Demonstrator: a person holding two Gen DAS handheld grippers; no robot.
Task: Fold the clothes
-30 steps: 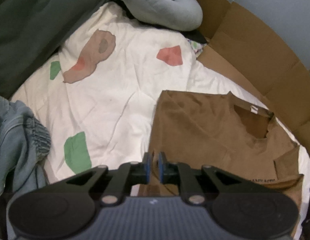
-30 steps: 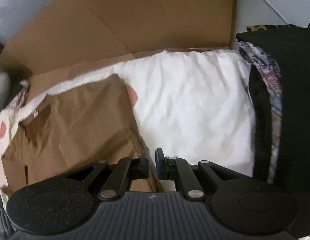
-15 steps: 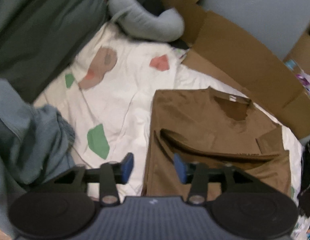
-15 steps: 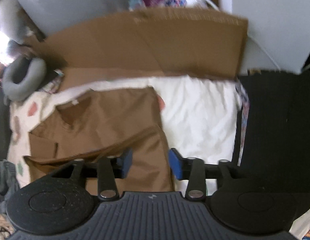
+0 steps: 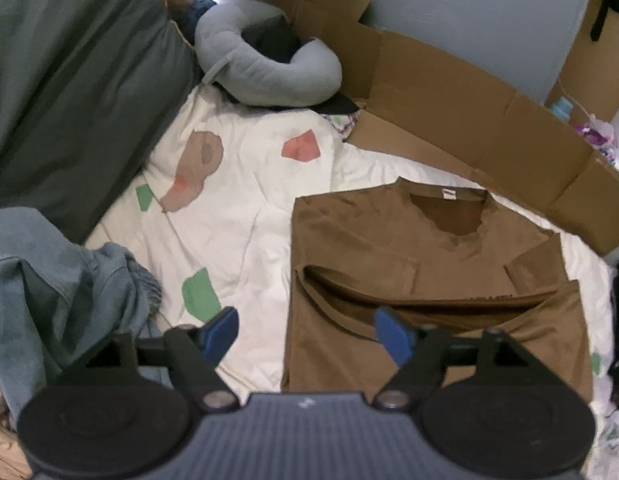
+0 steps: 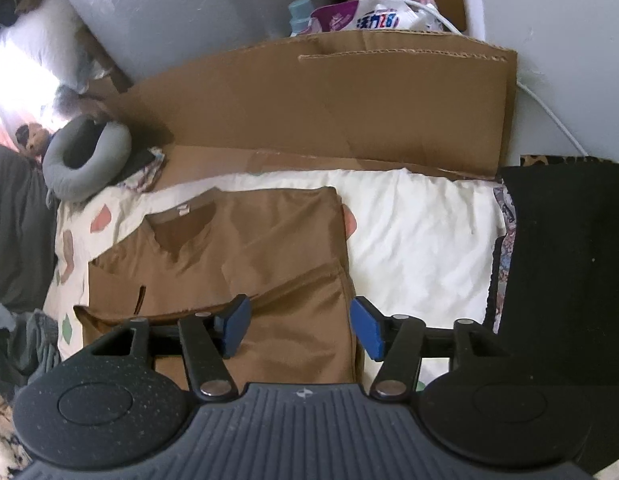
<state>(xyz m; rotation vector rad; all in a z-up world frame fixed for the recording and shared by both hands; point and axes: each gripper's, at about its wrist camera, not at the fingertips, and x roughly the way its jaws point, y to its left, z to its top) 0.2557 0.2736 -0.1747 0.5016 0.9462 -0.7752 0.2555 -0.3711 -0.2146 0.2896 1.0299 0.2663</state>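
White quilt (soft, rumpled) | brown T-shirt folded flat | both tongs opening, empty

A brown short-sleeved T-shirt lies partly folded on a white quilt with coloured patches, its lower half doubled up over the chest. Above the shirt's near right corner hangs the right gripper with blue pads, jaws opening and holding nothing. Behind the shirt stands a flattened brown cardboard sheet; left of its collar rests a grey U-shaped neck pillow; right of it, across bare quilt, lies black fabric.
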